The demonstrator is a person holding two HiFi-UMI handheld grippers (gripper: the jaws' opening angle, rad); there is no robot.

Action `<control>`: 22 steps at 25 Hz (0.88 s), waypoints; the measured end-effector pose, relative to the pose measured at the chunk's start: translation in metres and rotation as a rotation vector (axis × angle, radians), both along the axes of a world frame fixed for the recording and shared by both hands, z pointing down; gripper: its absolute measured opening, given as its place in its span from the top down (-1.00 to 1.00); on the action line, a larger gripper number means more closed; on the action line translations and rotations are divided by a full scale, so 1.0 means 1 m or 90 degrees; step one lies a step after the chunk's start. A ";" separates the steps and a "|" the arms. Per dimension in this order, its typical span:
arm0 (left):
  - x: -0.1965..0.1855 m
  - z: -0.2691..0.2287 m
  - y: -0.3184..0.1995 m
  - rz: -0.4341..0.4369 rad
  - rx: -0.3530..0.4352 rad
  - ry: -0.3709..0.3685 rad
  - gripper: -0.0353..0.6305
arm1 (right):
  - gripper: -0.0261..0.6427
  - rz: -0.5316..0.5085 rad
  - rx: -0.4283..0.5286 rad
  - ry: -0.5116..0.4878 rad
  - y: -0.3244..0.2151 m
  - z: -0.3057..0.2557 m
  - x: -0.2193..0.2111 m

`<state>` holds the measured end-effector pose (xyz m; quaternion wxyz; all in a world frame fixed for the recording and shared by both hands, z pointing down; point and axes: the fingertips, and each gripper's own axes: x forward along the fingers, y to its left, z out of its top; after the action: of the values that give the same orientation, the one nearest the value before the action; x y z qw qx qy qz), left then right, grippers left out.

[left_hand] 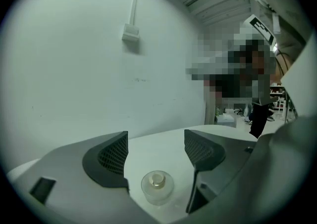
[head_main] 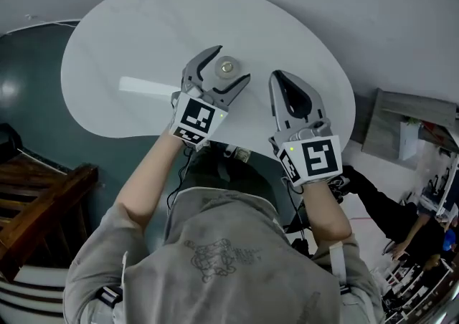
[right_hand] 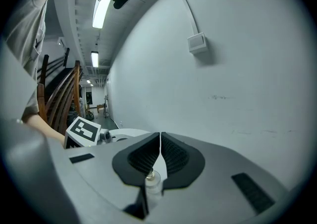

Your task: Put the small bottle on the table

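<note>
A clear small bottle (left_hand: pixel 157 186) with a pale round cap stands upright on the white desk (head_main: pixel 143 36), between the wide-apart jaws of the left hand-held gripper (left_hand: pixel 156 141), which do not touch it. Over the desk, the right hand-held gripper (right_hand: pixel 160 136), its jaw tips together, clamps a second small bottle (right_hand: pixel 152 182). Two bottles, two grippers, one desk.

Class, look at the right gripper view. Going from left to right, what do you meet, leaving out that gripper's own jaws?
person's grey sleeve → wooden rails → left gripper's marker cube → small bottle → white box on the wall
</note>
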<state>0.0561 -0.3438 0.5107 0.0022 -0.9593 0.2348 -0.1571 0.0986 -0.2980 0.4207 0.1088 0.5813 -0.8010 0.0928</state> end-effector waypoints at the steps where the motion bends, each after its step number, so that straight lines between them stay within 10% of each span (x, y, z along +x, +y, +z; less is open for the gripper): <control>1: 0.001 0.009 -0.002 0.000 -0.008 -0.007 -0.12 | 0.83 0.001 -0.004 -0.001 -0.002 0.005 0.000; 22: 0.019 0.134 -0.020 0.023 -0.113 -0.052 -0.12 | 0.83 0.034 -0.080 -0.029 -0.003 0.083 0.002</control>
<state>0.0752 -0.3638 0.6445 -0.0704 -0.9527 0.2022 -0.2159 0.1002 -0.3009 0.5041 0.1245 0.5921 -0.7802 0.1588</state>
